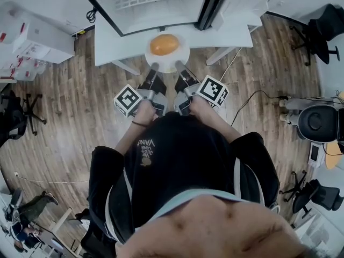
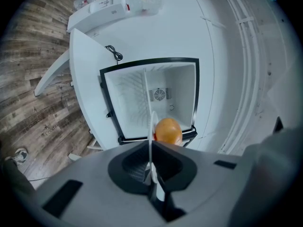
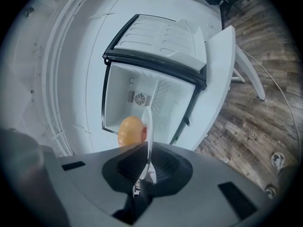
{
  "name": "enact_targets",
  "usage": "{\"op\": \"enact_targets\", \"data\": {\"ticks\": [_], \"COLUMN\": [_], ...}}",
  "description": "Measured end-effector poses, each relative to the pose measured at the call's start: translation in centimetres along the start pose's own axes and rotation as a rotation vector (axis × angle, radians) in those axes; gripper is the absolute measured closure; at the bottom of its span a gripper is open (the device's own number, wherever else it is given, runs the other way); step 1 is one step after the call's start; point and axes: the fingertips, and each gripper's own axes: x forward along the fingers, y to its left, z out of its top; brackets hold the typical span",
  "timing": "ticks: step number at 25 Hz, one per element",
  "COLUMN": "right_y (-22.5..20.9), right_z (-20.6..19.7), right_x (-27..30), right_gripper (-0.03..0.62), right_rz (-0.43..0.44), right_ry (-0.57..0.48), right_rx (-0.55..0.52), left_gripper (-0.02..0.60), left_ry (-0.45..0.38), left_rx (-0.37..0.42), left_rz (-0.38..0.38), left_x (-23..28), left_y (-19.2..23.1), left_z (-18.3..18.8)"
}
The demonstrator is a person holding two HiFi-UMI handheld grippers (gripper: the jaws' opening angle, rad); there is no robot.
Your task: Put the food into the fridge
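A round orange food item (image 1: 164, 44) lies on a white plate (image 1: 175, 59), held in front of the open white mini fridge (image 1: 156, 1). My left gripper (image 1: 154, 67) is shut on the plate's near left rim and my right gripper (image 1: 179, 66) is shut on its near right rim. In the left gripper view the plate (image 2: 152, 122) runs edge-on out of the left gripper (image 2: 152, 171), with the food (image 2: 167, 130) before the empty fridge cavity (image 2: 156, 91). The right gripper view shows the same: right gripper (image 3: 146, 174), plate (image 3: 147, 122), food (image 3: 131, 130), fridge (image 3: 137, 96), with the door (image 3: 163, 39) swung open.
The fridge stands on a white table (image 1: 113, 42) whose legs reach the wooden floor. White boxes (image 1: 27, 42) stand at the left, a black office chair (image 1: 322, 31) at the right, and a cable (image 1: 252, 98) runs across the floor on the right.
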Motion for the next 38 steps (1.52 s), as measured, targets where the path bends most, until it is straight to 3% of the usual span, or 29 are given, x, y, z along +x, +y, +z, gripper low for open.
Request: {"op": "enact_targets", "data": {"ticks": [5, 22, 38], "right_y": [-0.9, -1.9, -0.9], "right_z": [2.9, 4.7, 7.9], "right_x": [1.7, 3.7, 8.4], "right_gripper": [0.574, 0.574, 0.574], "right_rz": [0.002, 0.007, 0.005], "right_ry": [0.031, 0.100, 0.065], "right_rx": [0.006, 0.003, -0.016], "left_gripper": [0.554, 0.554, 0.554], "left_ry": [-0.026, -0.088, -0.058], "left_rx": [-0.007, -0.031, -0.033], "left_rz": [0.010, 0.031, 0.001], "left_x": [3.3, 5.4, 10.0], "left_y": [0.0, 0.8, 0.1], "left_z": [0.2, 0.9, 4.7]}}
